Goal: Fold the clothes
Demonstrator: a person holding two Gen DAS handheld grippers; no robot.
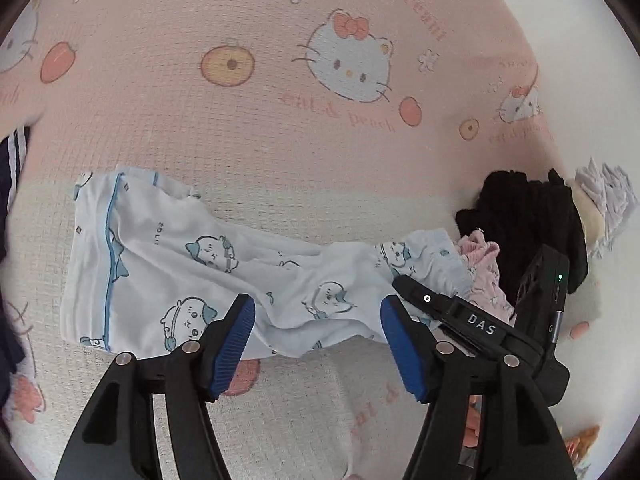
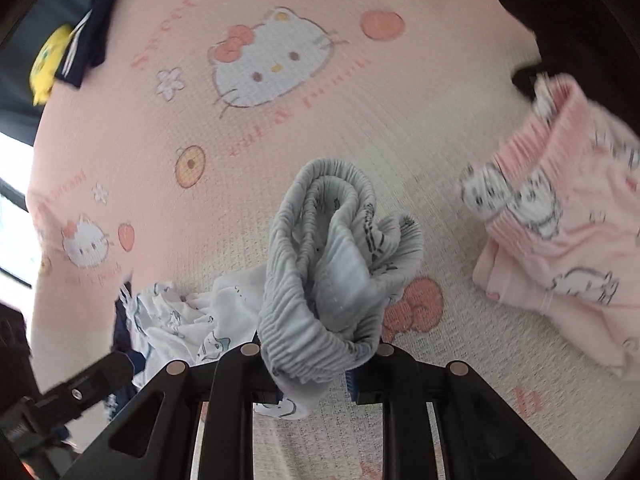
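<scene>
The right gripper [image 2: 316, 354] pinches the ruffled stretchy waistband of the white cotton trousers with little blue cartoon animals [image 1: 192, 264]; the left gripper [image 1: 316, 344] hangs spread just above the middle of those trousers and holds nothing. The trousers lie long and crumpled across the bed; the pinched waistband end is lifted a little. To do this step well, I think the left gripper should take the leg end, far from the waistband; then both should pull the cloth flat before folding. The pink and cream waffle blanket with cat faces and peaches [image 1: 248, 128] is soft, so the cloth may bunch. Near the waistband lie soft pink pyjama trousers [image 2: 560, 240] and a black garment [image 1: 520, 216]; a navy striped garment [image 2: 92, 32] sits far off.
</scene>
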